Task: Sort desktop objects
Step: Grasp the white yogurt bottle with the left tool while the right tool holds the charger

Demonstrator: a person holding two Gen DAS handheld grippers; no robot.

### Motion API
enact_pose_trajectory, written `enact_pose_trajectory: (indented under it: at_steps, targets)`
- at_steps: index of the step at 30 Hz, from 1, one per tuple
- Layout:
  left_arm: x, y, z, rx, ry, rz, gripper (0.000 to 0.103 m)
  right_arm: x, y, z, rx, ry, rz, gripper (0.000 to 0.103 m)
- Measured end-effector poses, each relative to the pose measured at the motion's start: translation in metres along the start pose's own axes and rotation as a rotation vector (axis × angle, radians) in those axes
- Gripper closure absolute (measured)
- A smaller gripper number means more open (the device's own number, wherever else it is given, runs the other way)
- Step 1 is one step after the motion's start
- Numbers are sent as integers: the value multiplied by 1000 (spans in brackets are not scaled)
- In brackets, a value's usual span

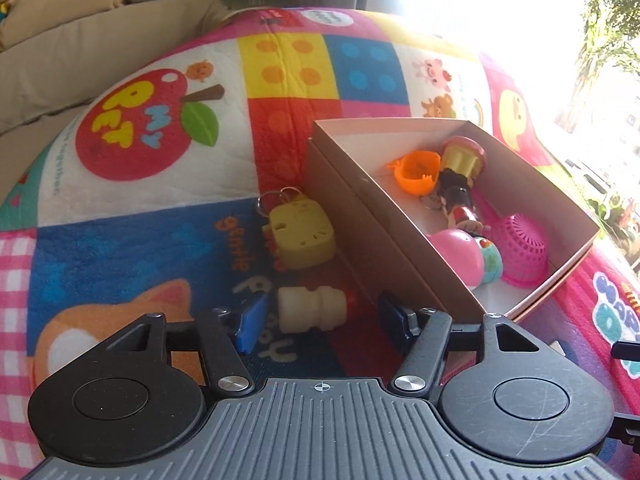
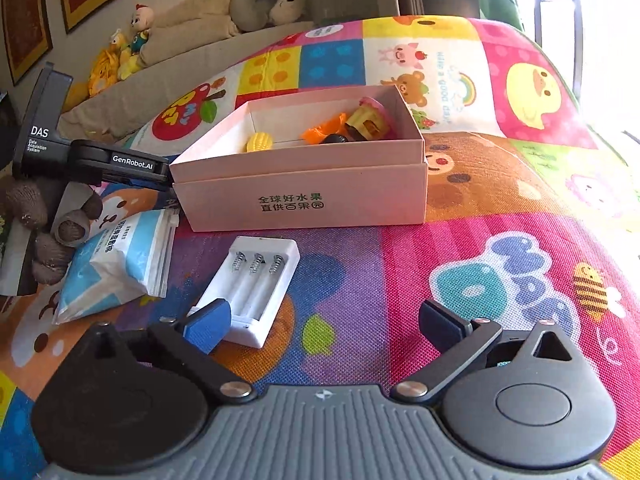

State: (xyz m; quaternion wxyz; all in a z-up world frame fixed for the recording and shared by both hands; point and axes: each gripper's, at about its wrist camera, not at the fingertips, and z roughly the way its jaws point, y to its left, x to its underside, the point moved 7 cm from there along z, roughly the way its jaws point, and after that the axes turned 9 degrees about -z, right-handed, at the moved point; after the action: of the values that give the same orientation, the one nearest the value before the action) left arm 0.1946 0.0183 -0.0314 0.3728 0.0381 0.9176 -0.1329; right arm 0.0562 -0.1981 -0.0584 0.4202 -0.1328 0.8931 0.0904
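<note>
The left gripper [image 1: 320,320] has its jaws half spread around a cream ribbed plastic bottle [image 1: 313,309] lying on its side just before the box [image 1: 384,224]; the pads are not yet touching it, probably lined up for a pickup. The right gripper [image 2: 324,322] has its jaws spread wide and empty, with a white hard-plastic battery charger [image 2: 256,292] by its left pad. Beyond the bottle, beside the box wall, a chunky yellow keyring toy [image 1: 301,236] waits on the quilted mat [image 1: 140,240]. The cardboard box holds the sorted toys.
</note>
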Motion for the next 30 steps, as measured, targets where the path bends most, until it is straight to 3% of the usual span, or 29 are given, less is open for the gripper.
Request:
enact_pose_trajectory:
  at_steps: [7,10,13,18,22,26,30]
  targets:
    - [-1,16,10,-38,10,-61,36,1,2,2,-4,7,9,0]
    - [-1,10,9,-40,6,-26,36,1,2,1,-5,7,10,0]
    - [-1,6,11,-67,5,1,53,1,2,1,-4,7,9,0]
    - [-2,13,7,-127,-12,-22,56,1,1,1,-5,7,10,0]
    - [1,12,-26,-145,-73,-20,56,1,1,1,-5,7,10,0]
    - [12,-12,-84,-78,-153,-4,56,1,1,2,-4,8,9,0]
    - [45,-48,-124,0,-156,40,55,0,3,2,-7,13,-4,0]
